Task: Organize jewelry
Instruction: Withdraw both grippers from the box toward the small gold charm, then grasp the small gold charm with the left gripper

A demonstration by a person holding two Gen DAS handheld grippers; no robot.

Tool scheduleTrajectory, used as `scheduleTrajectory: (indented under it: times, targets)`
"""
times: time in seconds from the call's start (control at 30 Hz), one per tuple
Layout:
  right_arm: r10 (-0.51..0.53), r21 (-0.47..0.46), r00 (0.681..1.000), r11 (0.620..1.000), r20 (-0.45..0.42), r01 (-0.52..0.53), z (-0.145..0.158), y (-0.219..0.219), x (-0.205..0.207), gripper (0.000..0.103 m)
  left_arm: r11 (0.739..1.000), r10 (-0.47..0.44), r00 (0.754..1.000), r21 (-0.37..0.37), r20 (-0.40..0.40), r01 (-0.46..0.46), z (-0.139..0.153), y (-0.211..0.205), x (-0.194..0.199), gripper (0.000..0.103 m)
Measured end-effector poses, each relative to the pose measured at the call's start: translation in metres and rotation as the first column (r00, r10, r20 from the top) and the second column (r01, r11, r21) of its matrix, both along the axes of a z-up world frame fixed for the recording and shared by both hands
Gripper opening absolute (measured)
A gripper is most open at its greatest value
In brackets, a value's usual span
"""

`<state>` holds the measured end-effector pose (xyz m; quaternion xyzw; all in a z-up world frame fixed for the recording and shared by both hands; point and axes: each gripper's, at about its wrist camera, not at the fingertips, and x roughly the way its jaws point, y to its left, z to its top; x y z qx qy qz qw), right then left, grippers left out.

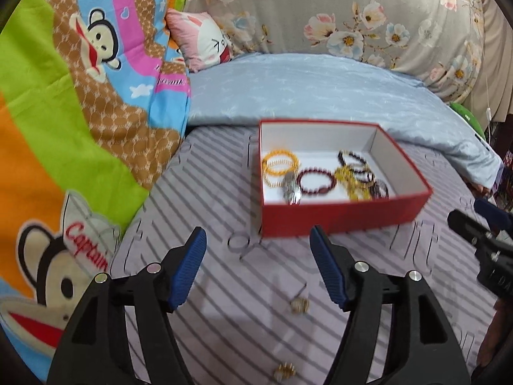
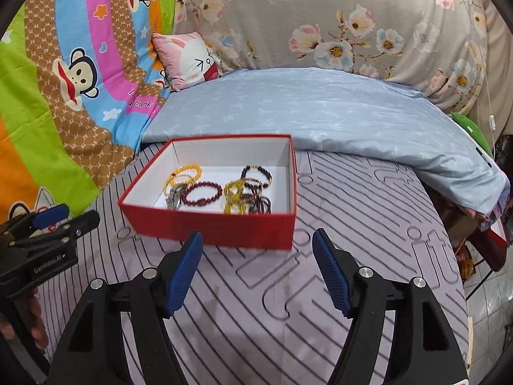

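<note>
A red box (image 1: 340, 216) with a white inside stands on the striped mat; it also shows in the right wrist view (image 2: 224, 229). It holds yellow bead bracelets (image 1: 279, 163), a dark red one (image 1: 316, 181), black and gold ones (image 1: 359, 173) and a silver piece (image 1: 291, 189). Two small gold pieces lie loose on the mat, one (image 1: 299, 305) between my left gripper's fingers and one (image 1: 284, 373) at the bottom edge. My left gripper (image 1: 258, 243) is open and empty just before the box. My right gripper (image 2: 256, 245) is open and empty at the box's near wall.
The striped purple mat (image 2: 352, 224) lies on a bed. A pale blue quilt (image 2: 320, 112) lies behind the box, a cartoon monkey blanket (image 1: 64, 112) at the left, a floral cover (image 2: 320, 16) at the back. The bed's edge and tiled floor (image 2: 487, 304) are at the right.
</note>
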<state>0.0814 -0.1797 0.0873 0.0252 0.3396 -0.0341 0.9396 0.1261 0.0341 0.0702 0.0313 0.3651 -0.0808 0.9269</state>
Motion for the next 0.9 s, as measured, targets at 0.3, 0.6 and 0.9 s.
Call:
scheduleTrajectory:
  times: [0.3, 0.6, 0.9]
  targets:
    - [0.0, 0.03, 0.998, 1.0, -0.06, 0.001, -0.026, 0.009, -0.04, 0.068, 1.0, -0.028, 0.995, 0.002, -0.096, 0.028, -0.047, 0.006, -0.053, 0.063]
    - [0.028, 0.06, 0.993, 0.998, -0.112, -0.021, -0.048, 0.029, -0.059, 0.068, 0.999, -0.038, 0.993, 0.014, -0.113, 0.04, -0.068, 0.004, -0.071, 0.053]
    - [0.044, 0.082, 0.991, 0.996, -0.128, -0.034, -0.055, 0.036, -0.059, 0.068, 0.997, -0.071, 0.987, -0.016, -0.144, 0.069, -0.074, 0.002, -0.07, 0.018]
